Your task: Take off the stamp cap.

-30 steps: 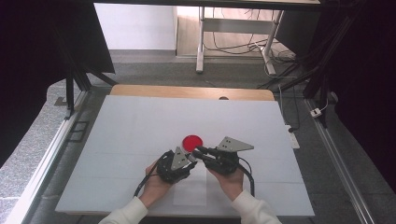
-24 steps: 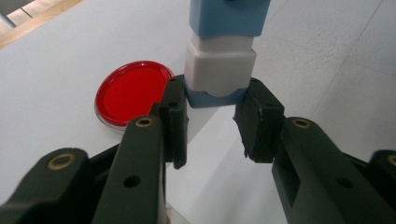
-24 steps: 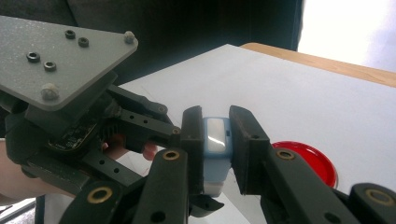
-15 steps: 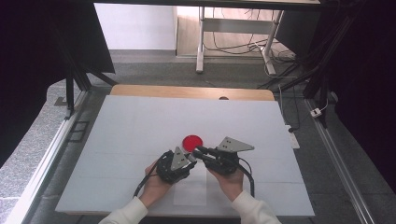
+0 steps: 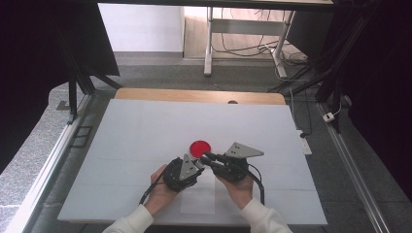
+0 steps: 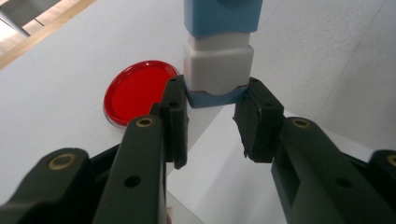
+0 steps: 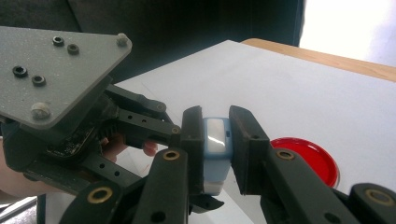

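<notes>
- Black jaws of the left gripper (image 6: 212,116) clamp the blue lower end of a small blue-and-white plastic block (image 6: 218,60).
- Black jaws of the right gripper (image 7: 216,144) pinch the same block's other end; it seems held above the white table (image 5: 145,126).
- Just beyond lies a round red plastic lid (image 5: 200,147).

No visible change in either gripper's place or grip.

A lab recording booth: white-topped table (image 5: 145,131) framed by black curtains (image 5: 43,53), with loose floor cables (image 5: 243,48).
</notes>
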### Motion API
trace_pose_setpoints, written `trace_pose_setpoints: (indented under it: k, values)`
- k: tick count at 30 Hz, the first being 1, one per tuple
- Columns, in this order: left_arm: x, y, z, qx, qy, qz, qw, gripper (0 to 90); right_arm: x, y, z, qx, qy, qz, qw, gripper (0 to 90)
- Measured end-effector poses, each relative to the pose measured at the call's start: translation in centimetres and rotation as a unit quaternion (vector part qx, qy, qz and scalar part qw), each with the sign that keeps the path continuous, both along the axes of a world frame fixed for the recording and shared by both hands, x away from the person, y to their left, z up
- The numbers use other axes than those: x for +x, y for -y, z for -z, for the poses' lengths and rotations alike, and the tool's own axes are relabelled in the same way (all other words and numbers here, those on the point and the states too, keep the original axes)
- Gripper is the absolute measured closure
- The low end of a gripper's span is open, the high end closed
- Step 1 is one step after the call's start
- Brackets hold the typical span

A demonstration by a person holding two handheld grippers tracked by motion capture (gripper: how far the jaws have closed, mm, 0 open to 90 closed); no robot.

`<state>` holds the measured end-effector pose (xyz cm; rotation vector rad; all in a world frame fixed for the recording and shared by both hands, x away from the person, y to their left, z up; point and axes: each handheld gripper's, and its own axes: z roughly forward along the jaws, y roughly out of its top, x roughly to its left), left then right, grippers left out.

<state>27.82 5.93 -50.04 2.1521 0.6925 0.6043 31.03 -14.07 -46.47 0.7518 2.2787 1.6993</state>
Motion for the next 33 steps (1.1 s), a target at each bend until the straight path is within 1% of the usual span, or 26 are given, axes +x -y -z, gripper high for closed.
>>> trace_pose_setpoints:
  k: [2, 3, 7, 10, 12, 13, 15, 16, 17, 19, 21, 22, 23, 24, 25, 26, 29, 30, 31, 33]
  values:
    - [0.2, -0.3, 0.0, -0.029, -0.017, 0.003, 0.9994, 64.9, -0.1, 0.1, 0.0, 0.003, 0.003, 0.003, 1.0, 75.9]
    - [0.3, -0.3, 0.0, -0.034, -0.019, 0.003, 0.9992, 64.8, -0.1, 0.1, -0.1, 0.004, 0.004, 0.004, 1.0, 75.9]
    - [0.2, -0.3, 0.1, -0.033, -0.021, 0.001, 0.9992, 64.8, -0.2, 0.1, 0.0, 0.003, 0.005, 0.006, 1.0, 76.0]
    - [0.3, -0.4, 0.2, -0.041, -0.028, 0.003, 0.9988, 64.9, -0.2, 0.1, 0.1, 0.004, 0.004, 0.007, 1.0, 75.9]
    - [0.4, -0.5, 0.2, -0.055, -0.042, 0.005, 0.9976, 64.8, -0.1, 0.1, 0.0, 0.002, 0.002, 0.005, 1.0, 75.9]
    - [0.4, -0.5, 0.3, -0.055, -0.043, 0.006, 0.9976, 64.8, -0.1, 0.1, 0.0, 0.0, 0.002, 0.005, 1.0, 75.9]
    - [0.6, -0.6, 0.4, -0.072, -0.058, 0.008, 0.9956, 64.7, -0.1, 0.0, -0.1, -0.007, 0.006, 0.003, 1.0, 75.8]
    - [0.6, -0.6, 0.4, -0.075, -0.063, 0.006, 0.9951, 64.7, -0.1, -0.1, -0.1, -0.008, 0.007, 0.003, 0.9999, 75.8]
    - [0.6, -0.6, 0.4, -0.074, -0.061, 0.007, 0.9954, 64.8, -0.1, -0.1, -0.1, -0.009, 0.007, 0.003, 0.9999, 75.8]
    - [0.5, -0.6, 0.4, -0.06, -0.049, 0.004, 0.997, 64.9, -0.1, -0.1, -0.1, -0.011, 0.007, 0.003, 0.9999, 75.9]
    - [0.5, -0.5, 0.4, -0.055, -0.045, 0.004, 0.9974, 64.8, -0.1, -0.1, -0.1, -0.01, 0.006, 0.002, 0.9999, 75.9]
    - [0.4, -0.4, 0.4, -0.043, -0.033, 0.002, 0.9985, 65.0, -0.1, -0.1, -0.1, -0.013, 0.005, 0.0, 0.9999, 75.9]
    - [0.2, -0.1, 0.5, -0.007, -0.022, -0.001, 0.9997, 65.0, -0.1, -0.1, -0.1, -0.013, 0.005, 0.0, 0.9999, 75.9]
    - [0.1, 0.1, 0.8, 0.019, -0.013, 0.0, 0.9997, 65.0, -0.1, 0.0, -0.2, -0.005, 0.011, 0.006, 0.9999, 76.0]
    - [0.1, 0.2, 1.1, 0.031, -0.012, 0.0, 0.9995, 65.0, -0.1, 0.3, -0.5, -0.005, 0.021, 0.014, 0.9997, 76.0]
    - [0.1, 0.1, 1.3, 0.026, -0.013, 0.0, 0.9996, 65.1, 0.0, 0.7, -0.9, 0.003, 0.023, 0.019, 0.9995, 76.1]
    - [0.2, -0.3, 0.7, 0.002, -0.011, 0.0, 0.9999, 65.1, 0.4, 2.0, -1.8, 0.024, 0.024, 0.032, 0.9989, 76.0]
    - [0.2, -0.4, 0.6, -0.003, -0.011, -0.001, 0.9999, 65.0, 0.5, 2.2, -1.8, 0.027, 0.02, 0.035, 0.9988, 76.0]
    - [0.2, -0.5, 0.5, -0.001, -0.011, 0.0, 0.9999, 65.0, 0.5, 2.3, -1.8, 0.028, 0.018, 0.035, 0.9988, 76.1]
    - [0.3, -0.7, 0.5, -0.005, -0.012, -0.004, 0.9999, 65.0, 0.5, 2.3, -1.7, 0.024, 0.018, 0.034, 0.999, 76.0]
